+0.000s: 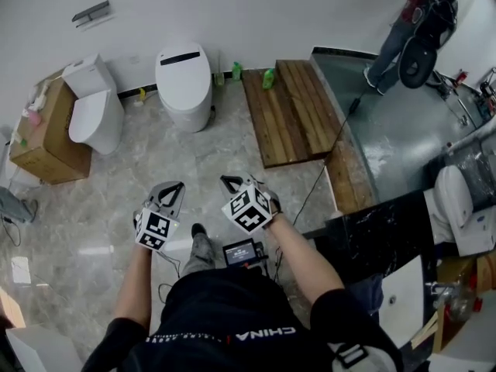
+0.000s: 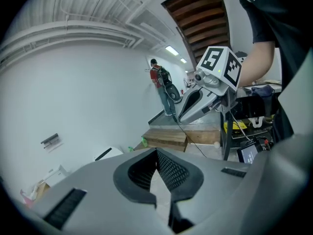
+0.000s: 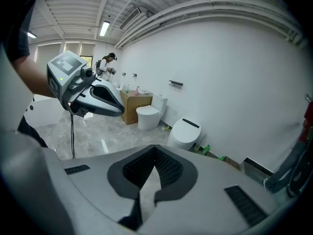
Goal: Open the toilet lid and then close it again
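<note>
Meeting the flush, smooth lid (image 1: 183,67) of the white toilet (image 1: 186,103) by the far wall with the left gripper (image 1: 175,186) and right gripper (image 1: 225,180), both well apart from it, pinched shut and empty as now, risks the tips skidding off its rim instead of hooking under it.

A workshop hall set up as a mock bathroom: a white toilet (image 1: 184,80) and a second toilet (image 1: 94,107) line a bare wall (image 1: 271,14) on a marble-tiled floor (image 1: 101,200), beside a cardboard box (image 1: 46,130) and a wooden platform (image 1: 291,111) (a third toilet (image 1: 453,196) sits at right), under exposed ceiling pipes (image 3: 205,6).
</note>
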Demonstrator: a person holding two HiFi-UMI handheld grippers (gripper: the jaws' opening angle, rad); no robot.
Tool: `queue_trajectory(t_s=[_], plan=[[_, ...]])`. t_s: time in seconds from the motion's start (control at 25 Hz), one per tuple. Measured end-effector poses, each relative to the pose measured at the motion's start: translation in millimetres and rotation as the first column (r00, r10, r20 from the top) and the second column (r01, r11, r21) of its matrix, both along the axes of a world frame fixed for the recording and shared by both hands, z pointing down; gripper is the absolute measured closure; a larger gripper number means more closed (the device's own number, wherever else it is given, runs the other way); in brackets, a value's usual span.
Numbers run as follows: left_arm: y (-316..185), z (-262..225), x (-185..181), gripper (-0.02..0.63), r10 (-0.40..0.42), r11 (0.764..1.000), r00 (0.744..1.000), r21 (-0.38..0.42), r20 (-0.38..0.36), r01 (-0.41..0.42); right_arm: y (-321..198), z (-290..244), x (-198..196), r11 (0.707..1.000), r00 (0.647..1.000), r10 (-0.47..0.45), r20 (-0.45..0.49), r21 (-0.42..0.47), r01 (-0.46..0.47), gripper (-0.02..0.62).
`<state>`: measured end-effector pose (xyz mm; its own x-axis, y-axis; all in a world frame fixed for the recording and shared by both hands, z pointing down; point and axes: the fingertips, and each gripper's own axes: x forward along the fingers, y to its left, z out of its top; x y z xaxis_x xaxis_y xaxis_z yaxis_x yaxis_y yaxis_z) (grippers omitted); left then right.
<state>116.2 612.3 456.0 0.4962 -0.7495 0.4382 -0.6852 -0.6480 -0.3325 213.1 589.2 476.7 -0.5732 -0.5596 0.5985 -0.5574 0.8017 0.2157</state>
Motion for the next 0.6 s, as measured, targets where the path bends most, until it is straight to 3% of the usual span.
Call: queue_trajectory(t_s=[0.6], plan=[[-197.3, 4.2, -120.6, 0.596, 0.076, 0.997, 0.996, -0.029, -0.042, -0.077, -185.0, -3.0, -110.3, 0.992, 0.992, 0.125, -0.002, -0.032, -0.125, 0.581]])
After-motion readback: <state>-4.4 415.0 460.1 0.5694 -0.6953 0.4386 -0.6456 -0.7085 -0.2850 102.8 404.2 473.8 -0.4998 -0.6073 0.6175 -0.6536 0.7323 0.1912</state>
